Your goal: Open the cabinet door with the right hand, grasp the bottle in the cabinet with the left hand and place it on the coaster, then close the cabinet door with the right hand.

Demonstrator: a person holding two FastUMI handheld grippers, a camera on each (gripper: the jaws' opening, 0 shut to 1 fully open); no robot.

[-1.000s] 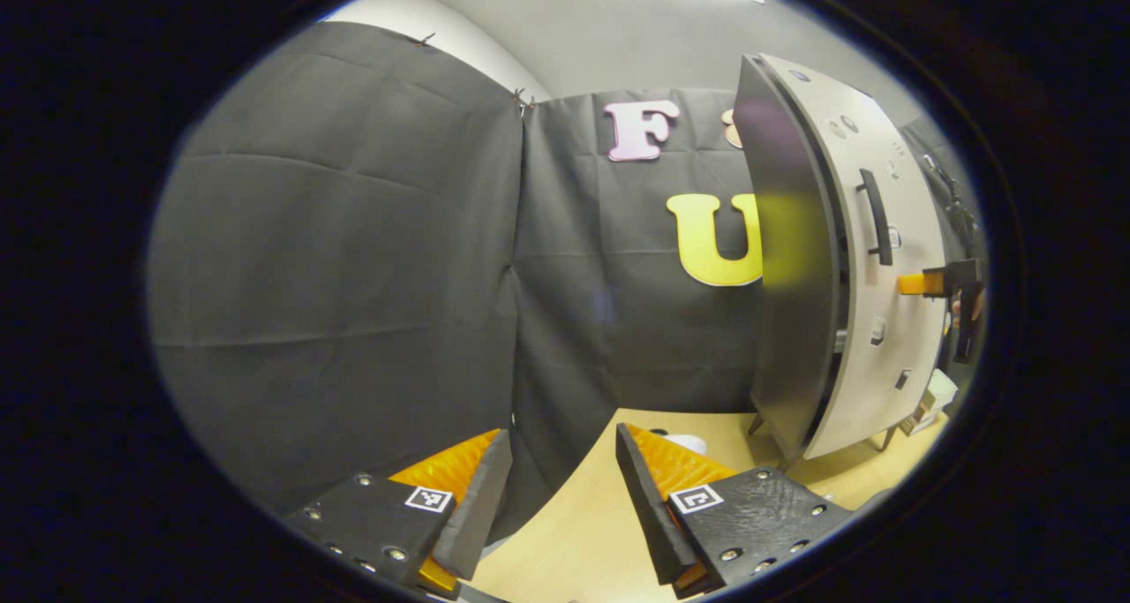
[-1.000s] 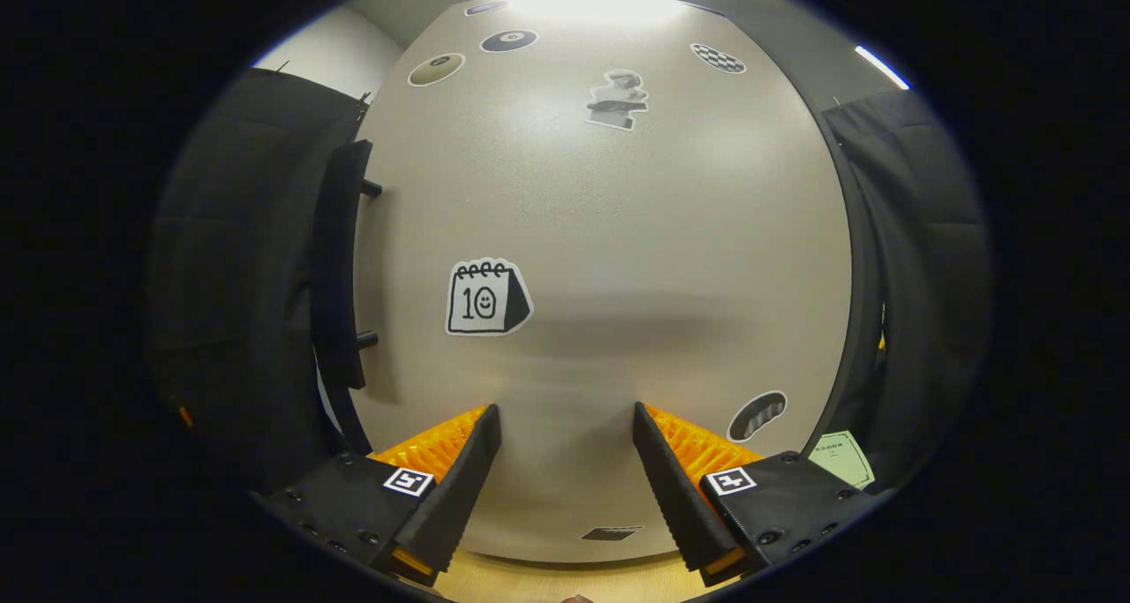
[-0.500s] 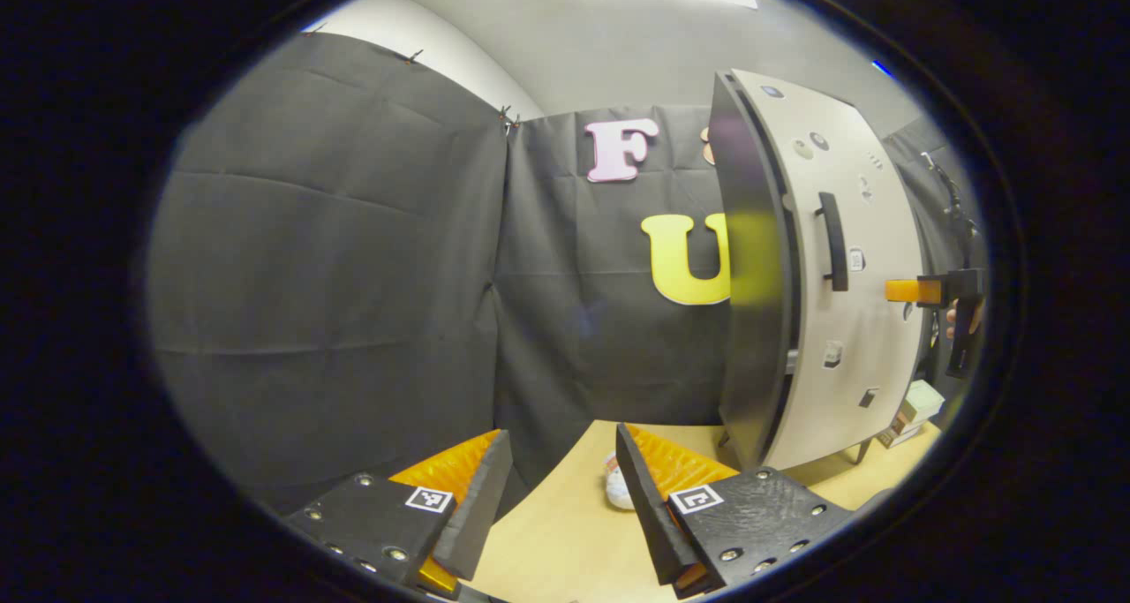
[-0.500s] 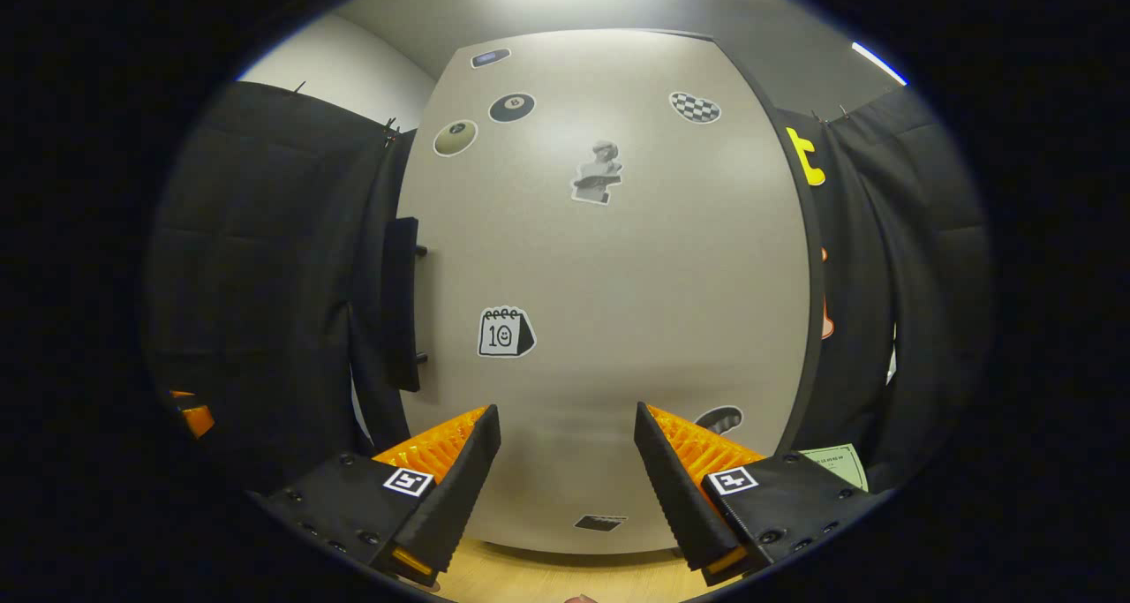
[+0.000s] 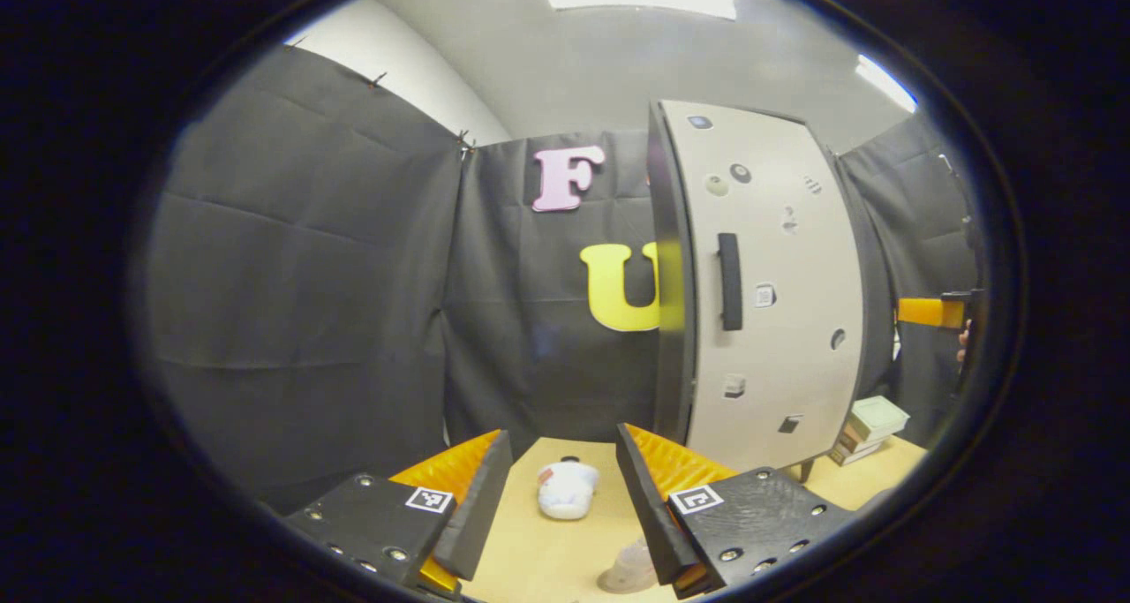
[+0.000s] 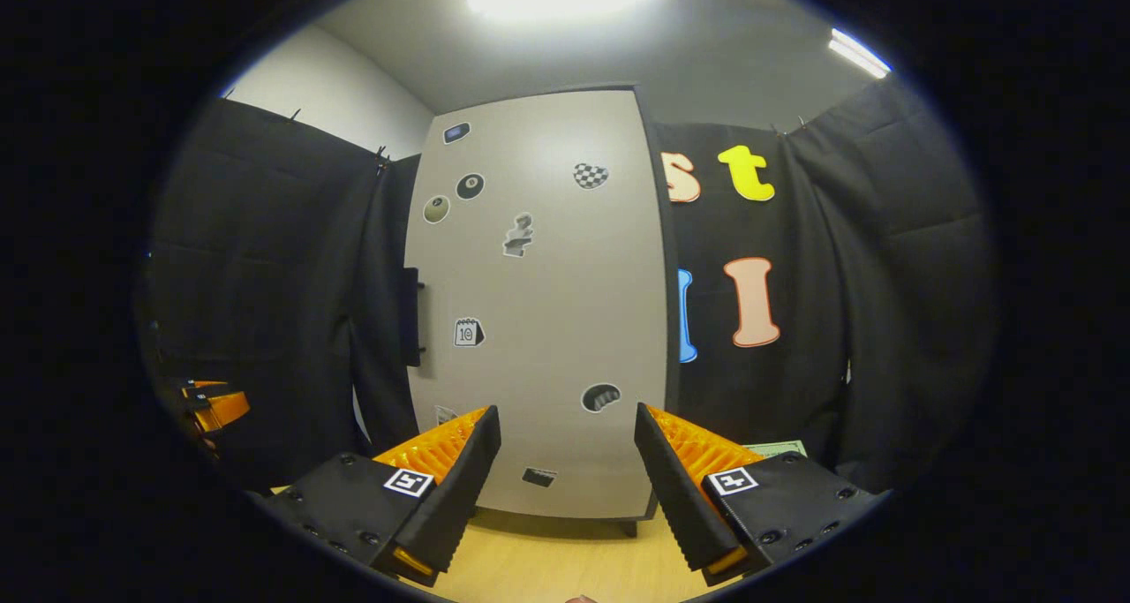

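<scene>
cabinet door [image 6: 538, 320] appears shut, bottle [image 5: 567, 488] on table; task seems complete. left gripper [image 5: 561, 497] and right gripper [image 6: 565, 475] both spread, empty; next: withdraw.

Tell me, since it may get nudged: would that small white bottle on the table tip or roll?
The bottle looks squat and rounded with a small dark cap, so probably stable upright. Knocked over, it would likely roll on the smooth wooden table. Its weight can't be judged.
</scene>
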